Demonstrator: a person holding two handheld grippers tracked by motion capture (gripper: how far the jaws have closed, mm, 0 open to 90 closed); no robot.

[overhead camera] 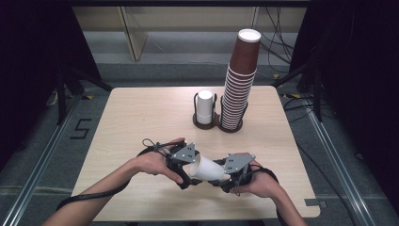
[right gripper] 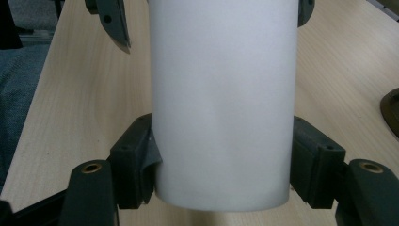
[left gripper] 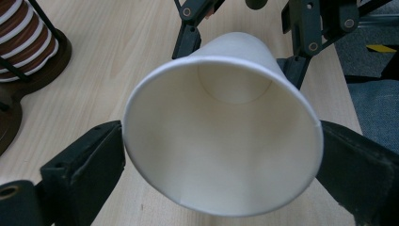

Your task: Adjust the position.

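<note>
1. High view: a white paper cup (overhead camera: pixel 208 169) lies on its side just above the near part of the wooden table (overhead camera: pixel 141 117), held between the two grippers. Its open mouth faces the left gripper (overhead camera: pixel 188 175); its closed base sits in the right gripper (overhead camera: pixel 225 181). A hand grips each tool, forearms entering from the bottom edge.

2. High view, far side of the table: a dark two-ring holder (overhead camera: pixel 206 123) carries an upside-down white cup (overhead camera: pixel 204 107) in its left ring and a tall stack of brown cups (overhead camera: pixel 240 80) in its right ring. The held cup is well apart from both.

3. Left gripper view: the cup's rim (left gripper: pixel 223 136) is seen end-on, the inside bottom visible. The two black jaws stand wide and touch the rim on either side, left and right, so the claw is clamped on the cup's widest part. The right gripper's jaws (left gripper: pixel 291 70) bracket the narrow end beyond. Part of the brown stack (left gripper: pixel 23 42) shows at upper left.

4. Right gripper view: the cup's outer wall (right gripper: pixel 223 103) runs away from the camera. Both jaw pads press against the base end, squeezed tight on it. The left gripper's jaw tip (right gripper: pixel 115 23) shows at the far end.
</note>
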